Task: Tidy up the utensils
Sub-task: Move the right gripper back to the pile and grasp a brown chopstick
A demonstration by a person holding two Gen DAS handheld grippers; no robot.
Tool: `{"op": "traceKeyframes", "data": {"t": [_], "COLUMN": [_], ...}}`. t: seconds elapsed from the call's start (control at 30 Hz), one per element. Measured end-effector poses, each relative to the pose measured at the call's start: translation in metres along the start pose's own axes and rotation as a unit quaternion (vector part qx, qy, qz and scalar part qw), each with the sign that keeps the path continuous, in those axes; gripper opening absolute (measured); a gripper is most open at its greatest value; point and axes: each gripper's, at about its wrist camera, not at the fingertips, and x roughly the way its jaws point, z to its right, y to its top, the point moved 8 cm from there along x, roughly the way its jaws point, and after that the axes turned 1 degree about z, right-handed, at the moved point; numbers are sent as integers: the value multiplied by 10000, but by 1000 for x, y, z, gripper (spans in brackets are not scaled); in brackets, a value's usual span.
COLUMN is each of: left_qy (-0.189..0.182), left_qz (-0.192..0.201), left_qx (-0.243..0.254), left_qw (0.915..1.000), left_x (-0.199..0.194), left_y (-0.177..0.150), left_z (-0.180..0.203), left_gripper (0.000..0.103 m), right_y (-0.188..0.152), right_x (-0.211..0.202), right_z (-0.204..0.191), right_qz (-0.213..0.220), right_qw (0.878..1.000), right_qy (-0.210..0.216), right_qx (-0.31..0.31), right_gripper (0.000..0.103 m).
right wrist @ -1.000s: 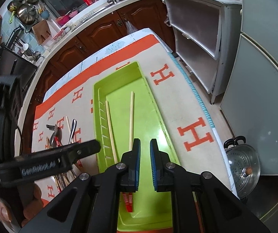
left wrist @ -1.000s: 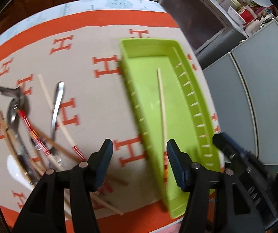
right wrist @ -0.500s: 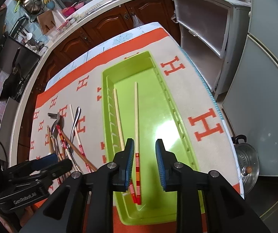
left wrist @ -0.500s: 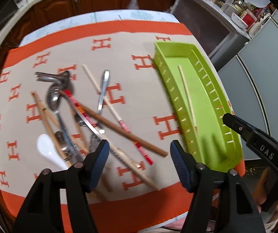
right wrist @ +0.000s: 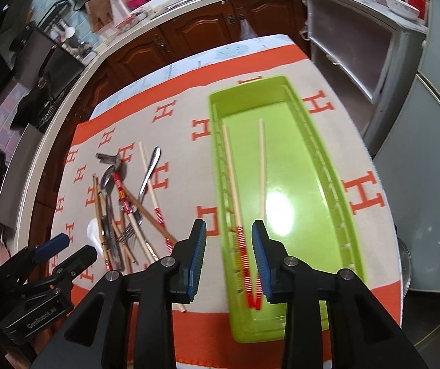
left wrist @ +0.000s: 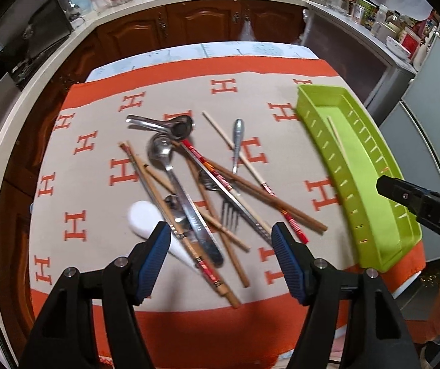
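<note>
The white spoon [left wrist: 146,218] is partly hidden behind the left gripper [left wrist: 220,255]'s finger and under the knife [left wrist: 189,209]. The tray [left wrist: 370,196]'s near wall is blurred. The red chopstick ends [right wrist: 252,289] are smeared, half behind a right gripper [right wrist: 228,258] pad.

Bright, fisheye-warped, perhaps slightly motion-blurred

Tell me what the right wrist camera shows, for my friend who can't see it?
The open right tongs hover over a green tray holding two pale chopsticks with red striped ends. Left of the tray, a jumbled pile of utensils lies on an orange and beige cloth, with the left tongs nearby.
</note>
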Motion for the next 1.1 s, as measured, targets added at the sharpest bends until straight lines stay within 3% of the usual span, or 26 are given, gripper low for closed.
{"op": "traceKeyframes", "data": {"t": [0.6,0.93,1.1], "left_qy": [80,31,-162], "left_qz": [31,15,-104], "left_qx": [-417,-712,-973], "left_qw": [9991,9975,9951], "left_x": [7,22,34], "left_y": [-11,-17,-21], "left_z": [-41,-76,-89], "left_gripper": [69,73,74], "right_y": [-7,-5,0], "right_x": [7,43,68], "right_z": [-64,-99,-112], "right_qz": [-220,-699,-792], "right_qw": [9970,9894,9842], "right_qy": [262,558,429], "right_qx": [-692,-1145,-1523], "right_gripper": [36,36,36]}}
